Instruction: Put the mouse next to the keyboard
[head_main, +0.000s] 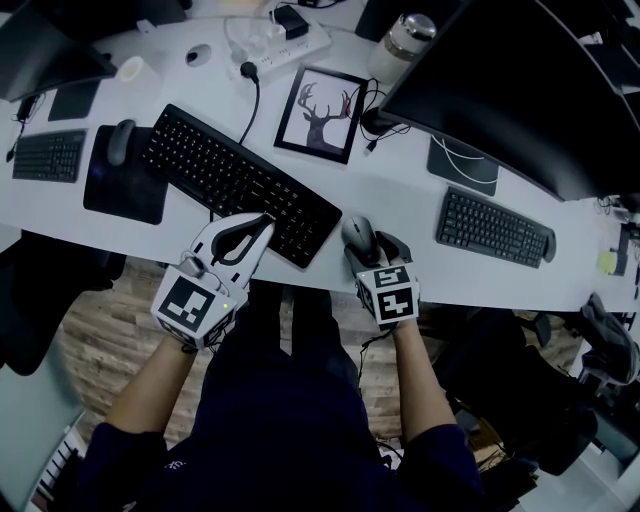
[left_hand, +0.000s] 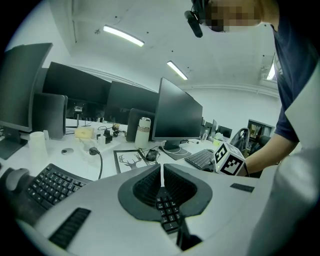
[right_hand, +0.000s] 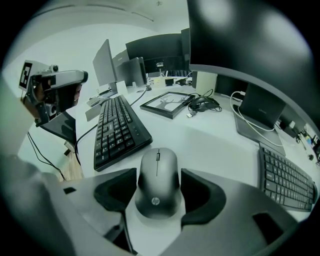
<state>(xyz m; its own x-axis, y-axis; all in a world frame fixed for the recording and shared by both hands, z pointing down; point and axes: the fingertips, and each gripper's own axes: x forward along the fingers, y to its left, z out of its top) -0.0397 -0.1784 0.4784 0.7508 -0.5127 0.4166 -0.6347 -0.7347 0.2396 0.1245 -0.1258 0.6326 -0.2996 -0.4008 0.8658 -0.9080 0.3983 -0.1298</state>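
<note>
a white desk (head_main: 400, 195) ran across the upper half of the head view, from the left edge down toward the right edge. a big dark monitor (head_main: 520, 80) filled the upper right corner. the keyboard (head_main: 240, 180), long and black, lay slanted across the centre left of the frame, its cable running up to a power strip (head_main: 280, 45) at the top. a black mouse pad (head_main: 125, 190) sat at its left end, carrying a second mouse (head_main: 120, 140), with a compact keyboard (head_main: 48, 155) at the far left. a smaller keyboard (head_main: 493, 228) lay at centre right, under the monitor.

the left gripper (head_main: 262, 225) reached in from the lower left, its tips over the near edge of the keyboard. in its own view the jaws stood pressed together with nothing between them.

the right gripper (head_main: 372, 252) came in just right of centre. its jaws stood wide, one on each side of the mouse (right_hand: 157, 180), which rested flat on the desk between them.

a framed deer picture (head_main: 322, 112) lay above the centre, and a pale bottle (head_main: 402, 45) stood to its upper right.

the mouse sat just below the centre of the head view, beside the near right corner of the keyboard, a small gap apart, close to the desk's front edge.
</note>
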